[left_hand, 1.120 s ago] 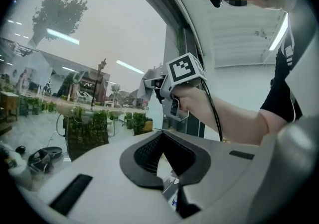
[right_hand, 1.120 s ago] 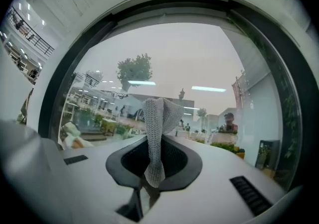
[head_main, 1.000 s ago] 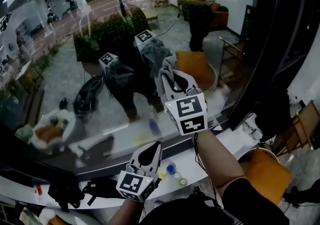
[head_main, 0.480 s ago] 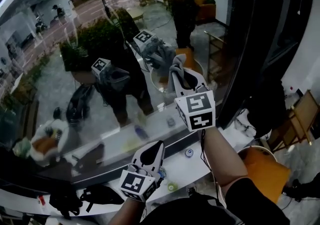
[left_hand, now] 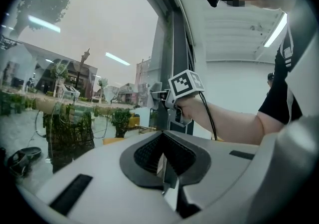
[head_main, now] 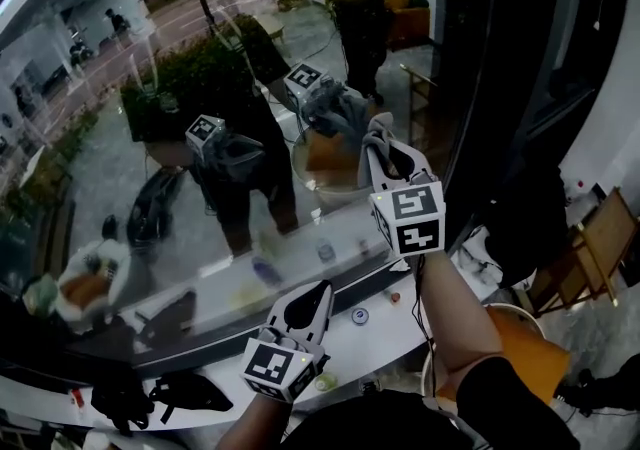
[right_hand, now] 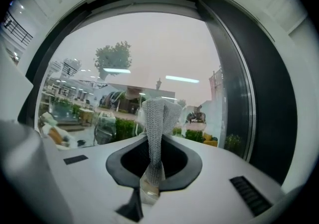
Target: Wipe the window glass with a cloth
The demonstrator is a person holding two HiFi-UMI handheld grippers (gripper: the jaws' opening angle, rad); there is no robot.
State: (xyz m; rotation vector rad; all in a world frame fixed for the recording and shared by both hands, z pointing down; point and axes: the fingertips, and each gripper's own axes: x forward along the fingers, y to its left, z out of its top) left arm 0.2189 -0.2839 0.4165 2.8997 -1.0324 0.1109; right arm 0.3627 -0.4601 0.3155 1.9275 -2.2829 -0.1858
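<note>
Head view: the right gripper (head_main: 377,135) is raised to the window glass (head_main: 150,188) beside the dark window frame (head_main: 480,88), its jaws clenched on a grey knitted cloth (head_main: 372,128). The cloth's free end stands close to its own reflection, but whether it touches the pane cannot be made out. In the right gripper view the cloth (right_hand: 158,118) rises upright from the pinched jaws, its top fold spread before the glass (right_hand: 149,54). The left gripper (head_main: 318,290) hangs lower, above the white sill (head_main: 400,323), jaws pressed together with nothing between them, as the left gripper view (left_hand: 167,168) confirms. Small round items (head_main: 358,316) on the sill are too small to identify. Reflections overlay much of the pane.
</note>
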